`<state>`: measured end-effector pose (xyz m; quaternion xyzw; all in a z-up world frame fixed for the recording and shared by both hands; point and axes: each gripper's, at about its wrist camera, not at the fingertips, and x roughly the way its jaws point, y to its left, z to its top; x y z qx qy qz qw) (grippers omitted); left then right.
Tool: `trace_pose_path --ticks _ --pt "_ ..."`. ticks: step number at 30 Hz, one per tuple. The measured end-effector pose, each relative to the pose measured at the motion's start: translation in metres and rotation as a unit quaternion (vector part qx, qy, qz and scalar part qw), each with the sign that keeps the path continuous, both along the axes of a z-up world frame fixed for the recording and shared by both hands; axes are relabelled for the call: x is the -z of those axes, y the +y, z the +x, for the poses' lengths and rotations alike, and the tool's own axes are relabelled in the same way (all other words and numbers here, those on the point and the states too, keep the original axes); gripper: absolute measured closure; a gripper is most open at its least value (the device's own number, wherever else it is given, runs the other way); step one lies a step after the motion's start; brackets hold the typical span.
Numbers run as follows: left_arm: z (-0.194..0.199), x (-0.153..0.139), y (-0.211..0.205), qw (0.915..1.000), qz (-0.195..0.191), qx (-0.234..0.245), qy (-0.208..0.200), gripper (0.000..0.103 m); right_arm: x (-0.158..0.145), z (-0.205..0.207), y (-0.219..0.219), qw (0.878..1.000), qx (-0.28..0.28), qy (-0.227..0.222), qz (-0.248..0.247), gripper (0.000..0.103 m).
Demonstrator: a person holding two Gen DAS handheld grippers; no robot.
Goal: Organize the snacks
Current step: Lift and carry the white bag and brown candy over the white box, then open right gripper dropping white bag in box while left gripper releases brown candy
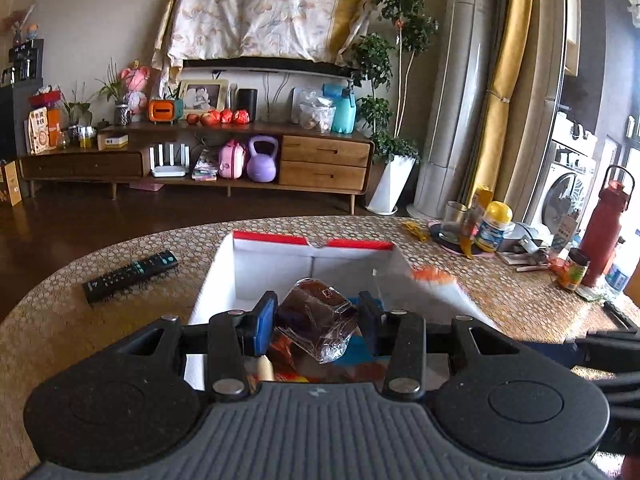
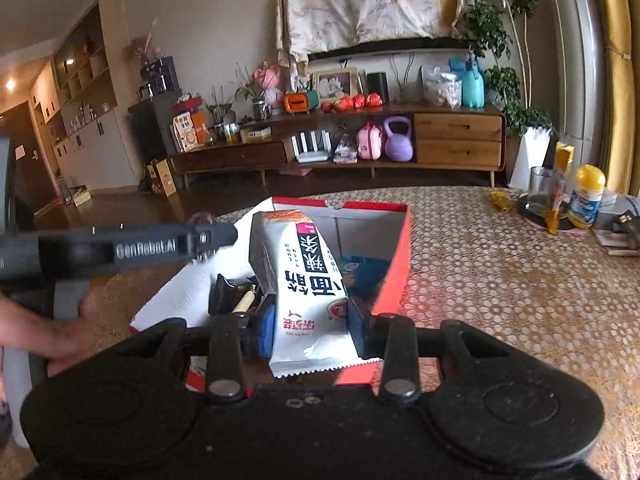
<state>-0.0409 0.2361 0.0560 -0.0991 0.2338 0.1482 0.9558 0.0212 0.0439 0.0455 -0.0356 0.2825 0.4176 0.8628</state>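
Observation:
An open box, red outside (image 2: 396,272) and white inside (image 1: 276,268), stands on the table. My left gripper (image 1: 318,300) hangs over it, shut on a dark brown snack in clear wrap (image 1: 316,316), which tilts down to the right. My right gripper (image 2: 312,312) is shut on a white snack packet with black lettering (image 2: 304,272), held over the box's near right side. The packet's orange end shows blurred in the left wrist view (image 1: 436,280). Blue (image 2: 366,266) and orange (image 1: 288,360) packets lie inside the box.
A black remote (image 1: 128,276) lies left of the box on the honeycomb-patterned table (image 2: 500,280). At the right stand a red bottle (image 1: 604,232), a yellow-capped bottle (image 2: 588,196), a small jar (image 1: 574,270) and clutter. A hand (image 2: 60,332) holds the left gripper's body (image 2: 120,248).

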Motion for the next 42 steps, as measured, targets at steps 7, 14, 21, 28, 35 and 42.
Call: trace_pose_path --ticks 7,14,21,28,35,42 --pt "0.03 -0.008 0.036 0.9994 0.003 0.012 0.031 0.061 0.013 0.007 0.025 1.0 -0.012 0.02 -0.017 0.068" --pt "0.075 0.004 0.061 0.9966 -0.013 0.036 0.073 0.061 0.019 0.013 0.051 0.998 -0.021 0.019 -0.056 0.068" --pt "0.124 0.031 0.075 0.9902 -0.025 0.04 0.131 0.061 0.031 0.03 0.076 0.995 -0.026 0.018 -0.094 0.067" --pt "0.156 0.061 0.08 0.9828 -0.034 0.028 0.179 0.061 0.042 0.042 0.088 0.992 -0.027 0.027 -0.117 0.067" --pt "0.165 0.079 0.08 0.9796 -0.043 0.019 0.195 0.06 0.044 0.043 0.092 0.991 -0.031 0.019 -0.128 0.065" --pt "0.162 0.078 0.078 0.9811 -0.066 0.013 0.181 0.045 0.04 0.036 0.09 0.99 -0.033 0.004 -0.134 0.049"
